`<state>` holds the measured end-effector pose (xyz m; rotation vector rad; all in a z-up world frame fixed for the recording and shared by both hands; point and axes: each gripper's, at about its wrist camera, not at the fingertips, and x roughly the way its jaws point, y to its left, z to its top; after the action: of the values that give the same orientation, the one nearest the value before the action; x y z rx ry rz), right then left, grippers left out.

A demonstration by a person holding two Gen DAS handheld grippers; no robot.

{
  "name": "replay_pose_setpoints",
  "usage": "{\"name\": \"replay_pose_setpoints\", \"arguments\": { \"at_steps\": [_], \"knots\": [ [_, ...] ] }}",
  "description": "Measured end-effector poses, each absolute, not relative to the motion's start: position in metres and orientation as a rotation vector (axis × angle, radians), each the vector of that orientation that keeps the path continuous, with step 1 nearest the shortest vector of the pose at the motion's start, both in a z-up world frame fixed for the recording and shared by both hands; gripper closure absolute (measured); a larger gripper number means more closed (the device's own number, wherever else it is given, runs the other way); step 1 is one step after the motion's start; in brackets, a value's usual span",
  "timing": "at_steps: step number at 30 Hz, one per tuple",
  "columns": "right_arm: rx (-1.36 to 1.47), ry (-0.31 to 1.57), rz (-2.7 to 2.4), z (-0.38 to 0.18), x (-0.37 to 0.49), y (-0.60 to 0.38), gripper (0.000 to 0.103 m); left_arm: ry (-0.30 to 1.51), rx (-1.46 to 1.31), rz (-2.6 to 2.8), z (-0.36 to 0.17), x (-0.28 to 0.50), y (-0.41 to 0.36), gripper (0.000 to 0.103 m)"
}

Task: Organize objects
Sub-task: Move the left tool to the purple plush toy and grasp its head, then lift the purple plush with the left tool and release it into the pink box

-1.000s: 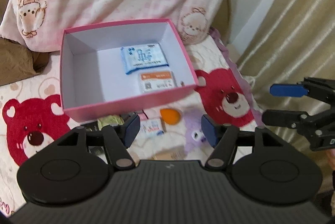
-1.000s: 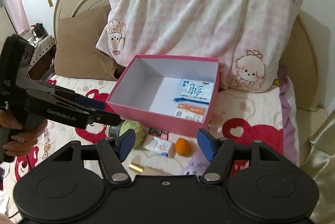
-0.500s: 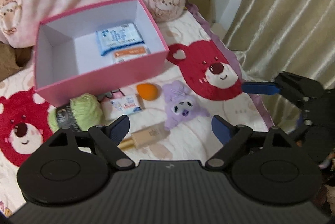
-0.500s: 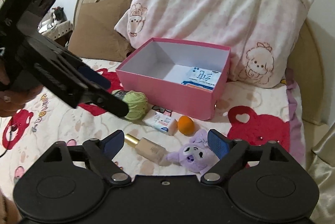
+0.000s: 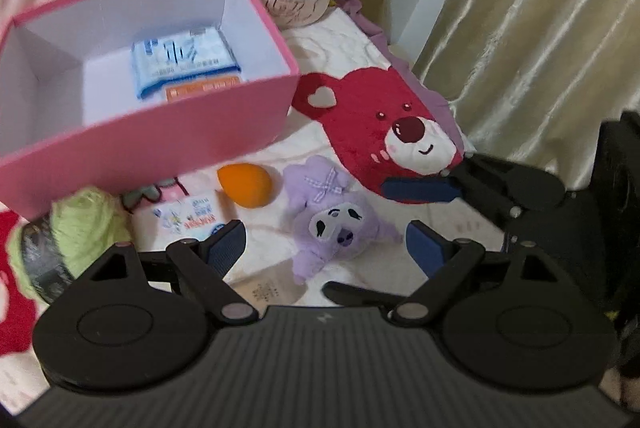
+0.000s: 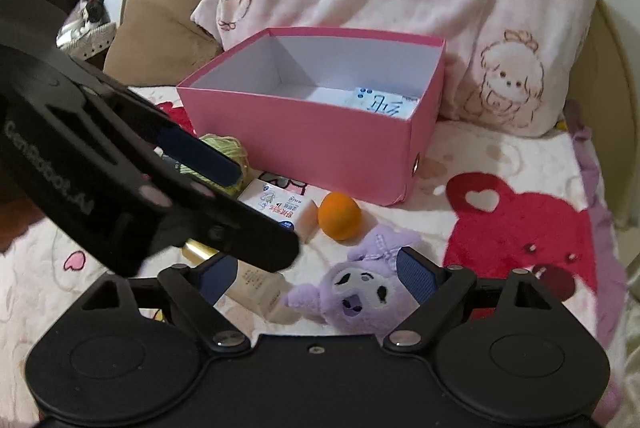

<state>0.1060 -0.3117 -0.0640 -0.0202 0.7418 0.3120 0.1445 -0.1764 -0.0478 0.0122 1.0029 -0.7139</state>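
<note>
Both tools, left (image 5: 324,242) and right (image 6: 316,276), had just been spreading and gripped nothing. At lower centre each framed the plush (image 6: 360,298), likely bound for the box (image 6: 320,144).

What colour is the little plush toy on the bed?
Purple, with a white face; the plush toy shows best in the right wrist view.

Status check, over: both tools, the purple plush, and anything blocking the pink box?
Left tool and right tool open, nothing gripped, jaws just opened. Purple plush on the blanket between right tool's fingers, untouched. Pink box open-topped, path clear.
</note>
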Motion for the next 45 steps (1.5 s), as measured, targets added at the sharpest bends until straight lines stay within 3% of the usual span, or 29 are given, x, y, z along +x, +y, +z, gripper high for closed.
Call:
{"name": "replay_pose_setpoints", "arguments": {
  "at_steps": [7, 12, 14, 19, 20, 26, 45],
  "knots": [
    [0.075, 0.813, 0.261, -0.096, 0.106, -0.314, 0.014, 1.009, -0.062, -0.704, -0.087, 0.15, -0.185, 0.018],
    [0.046, 0.832, 0.2, -0.109, 0.109, -0.31, 0.014, 1.02, -0.11, -0.697, -0.113, 0.152, -0.193, 0.026],
    [0.007, 0.837, 0.173, -0.114, 0.111, -0.306, 0.015, 1.031, -0.106, -0.675, -0.119, 0.154, -0.196, 0.047],
    [-0.01, 0.874, 0.107, -0.124, 0.117, -0.315, 0.026, 1.071, -0.118, -0.654, -0.132, 0.16, -0.199, 0.069],
    [0.013, 0.892, 0.104, -0.125, 0.118, -0.32, 0.033, 1.074, -0.128, -0.658, -0.134, 0.16, -0.199, 0.072],
    [0.079, 0.891, 0.118, -0.127, 0.12, -0.33, 0.042, 1.046, -0.164, -0.644, -0.133, 0.159, -0.196, 0.075],
    [-0.064, 0.786, 0.235, -0.093, 0.088, -0.298, 0.048, 1.021, -0.194, -0.651, -0.091, 0.123, -0.157, 0.077]
  ]
}}
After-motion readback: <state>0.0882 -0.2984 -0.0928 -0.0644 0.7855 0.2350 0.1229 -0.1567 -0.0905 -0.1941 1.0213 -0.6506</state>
